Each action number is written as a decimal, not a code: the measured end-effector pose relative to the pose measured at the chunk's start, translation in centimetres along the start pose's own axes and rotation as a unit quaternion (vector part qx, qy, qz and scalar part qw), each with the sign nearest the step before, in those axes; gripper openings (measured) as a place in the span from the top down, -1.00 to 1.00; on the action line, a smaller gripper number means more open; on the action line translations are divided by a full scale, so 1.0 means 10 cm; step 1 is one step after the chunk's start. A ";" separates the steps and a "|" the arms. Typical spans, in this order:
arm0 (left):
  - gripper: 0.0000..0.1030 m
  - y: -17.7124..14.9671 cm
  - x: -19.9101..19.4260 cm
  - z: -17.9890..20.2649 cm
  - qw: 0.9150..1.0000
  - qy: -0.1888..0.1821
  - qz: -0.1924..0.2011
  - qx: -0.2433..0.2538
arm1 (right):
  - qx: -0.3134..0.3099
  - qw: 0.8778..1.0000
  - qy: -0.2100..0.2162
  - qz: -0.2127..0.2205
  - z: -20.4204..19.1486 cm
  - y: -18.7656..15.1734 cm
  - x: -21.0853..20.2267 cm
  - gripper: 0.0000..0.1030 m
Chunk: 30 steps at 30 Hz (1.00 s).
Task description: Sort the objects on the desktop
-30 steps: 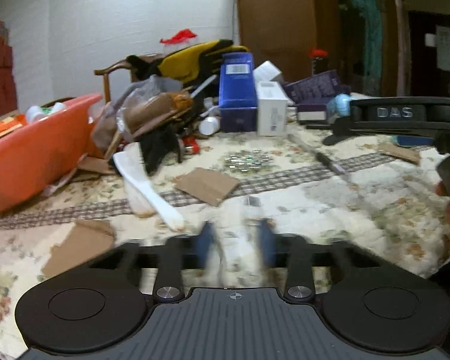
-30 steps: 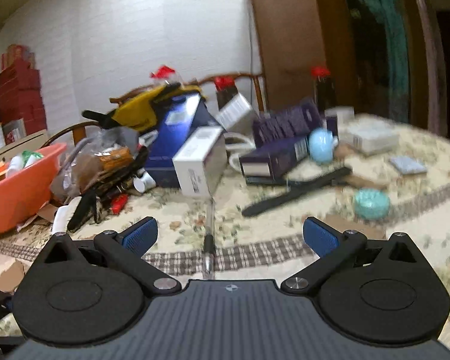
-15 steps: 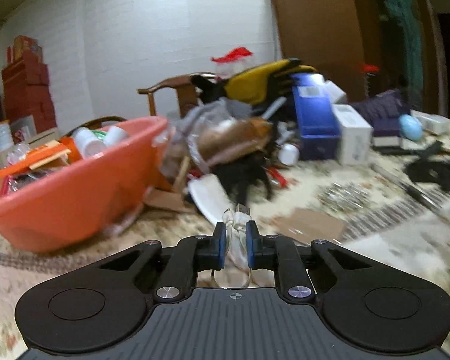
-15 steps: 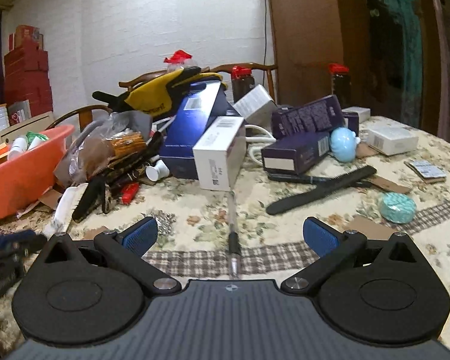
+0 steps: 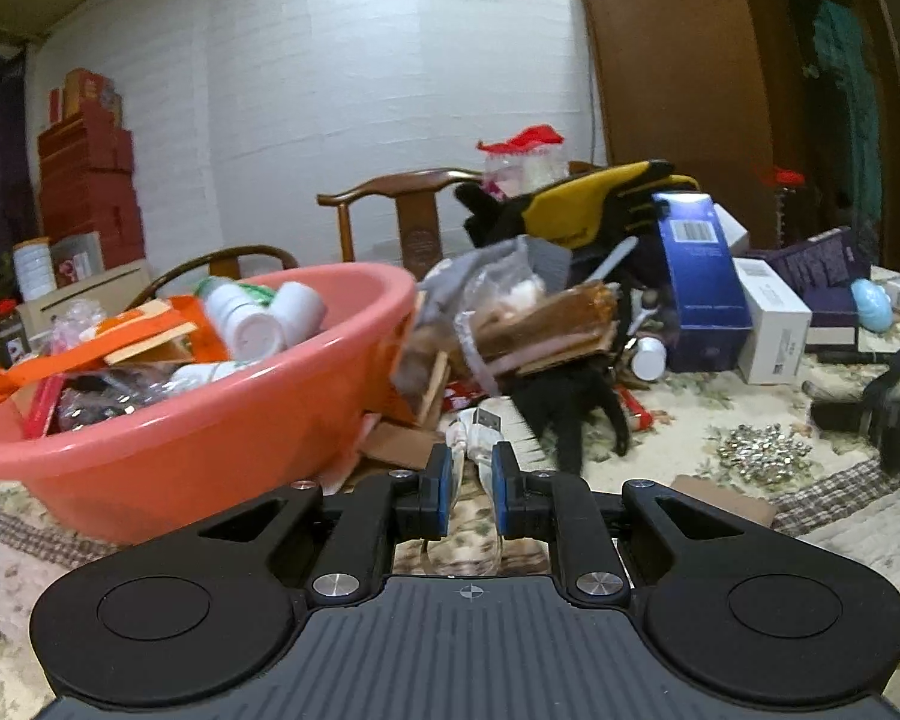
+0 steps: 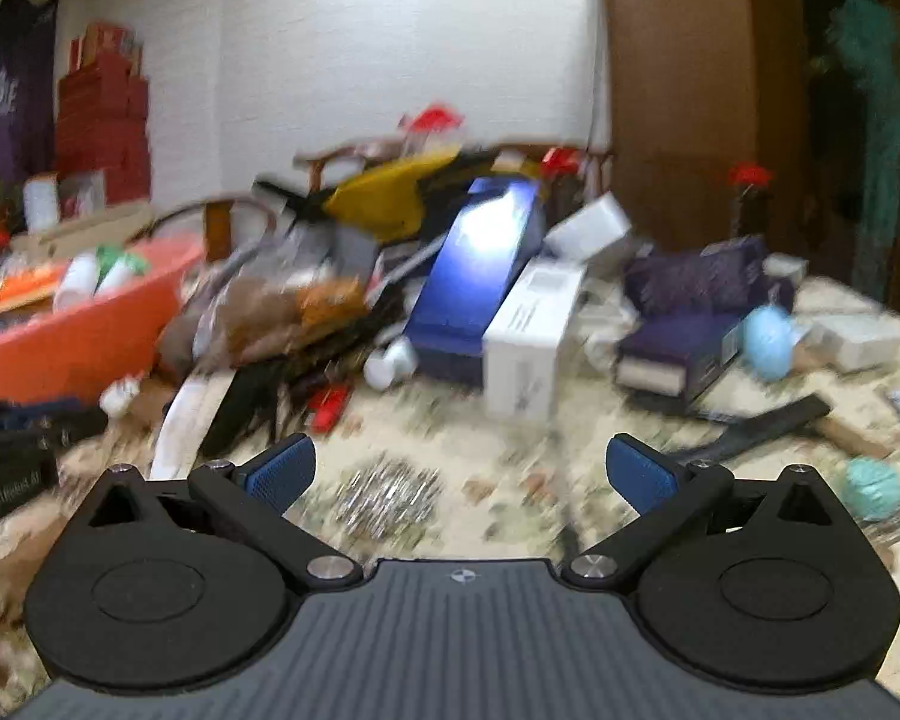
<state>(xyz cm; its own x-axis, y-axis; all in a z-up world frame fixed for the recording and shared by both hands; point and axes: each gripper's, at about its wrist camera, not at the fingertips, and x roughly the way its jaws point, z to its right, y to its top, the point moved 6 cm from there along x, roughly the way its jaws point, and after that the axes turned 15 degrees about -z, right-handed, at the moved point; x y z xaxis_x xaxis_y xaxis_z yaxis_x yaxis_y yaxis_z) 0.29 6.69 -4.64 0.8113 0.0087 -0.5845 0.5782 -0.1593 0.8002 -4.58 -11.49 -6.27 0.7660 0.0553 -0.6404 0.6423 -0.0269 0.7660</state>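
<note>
My left gripper [image 5: 471, 477] is shut on a small clear plastic packet with a white plug-like piece [image 5: 477, 441] and holds it above the floral tablecloth, just right of the orange basin [image 5: 198, 420]. The basin is full of bottles, card and packets. My right gripper [image 6: 459, 474] is open and empty over a heap of small shiny bits [image 6: 390, 495]. The right wrist view is blurred. The left gripper shows at its left edge [image 6: 12, 456].
A cluttered pile lies behind: yellow-black gloves [image 5: 576, 204], a blue box [image 5: 699, 276], a white box [image 5: 771, 318], purple boxes [image 6: 690, 324], a pale blue ball [image 6: 768, 342], a black comb [image 6: 768, 420], a teal round thing [image 6: 873, 480], and cardboard scraps [image 5: 726, 501].
My left gripper closed on the clear packet, lifted it and swung left toward the orange basin. My right gripper stayed open and shifted left and forward over the shiny bits.
</note>
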 end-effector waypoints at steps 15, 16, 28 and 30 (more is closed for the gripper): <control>0.75 -0.16 0.05 -0.25 1.000 -0.010 -0.010 -0.023 | -0.107 0.984 0.076 -0.121 -0.59 -0.12 0.55 -0.94; 0.75 -0.16 0.06 -0.25 1.000 -0.012 -0.010 -0.024 | -0.108 0.984 0.077 -0.118 -0.60 -0.11 0.54 -0.75; -0.08 -0.29 -0.11 -0.33 0.998 -0.040 -0.029 -0.026 | -0.133 0.983 0.085 -0.097 -0.70 -0.16 0.38 0.02; -0.46 -0.35 -0.23 -0.35 0.999 -0.037 -0.032 -0.017 | -0.130 0.983 0.086 -0.096 -0.69 -0.16 0.37 0.02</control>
<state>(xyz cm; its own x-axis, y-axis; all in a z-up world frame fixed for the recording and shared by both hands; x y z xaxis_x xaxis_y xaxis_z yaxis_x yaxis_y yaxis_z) -3.26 10.71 -5.60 0.7648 -0.0563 -0.6418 0.6320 -0.1279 0.7644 -2.92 -4.33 -9.49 0.6008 0.2038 -0.7730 0.7295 0.2557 0.6344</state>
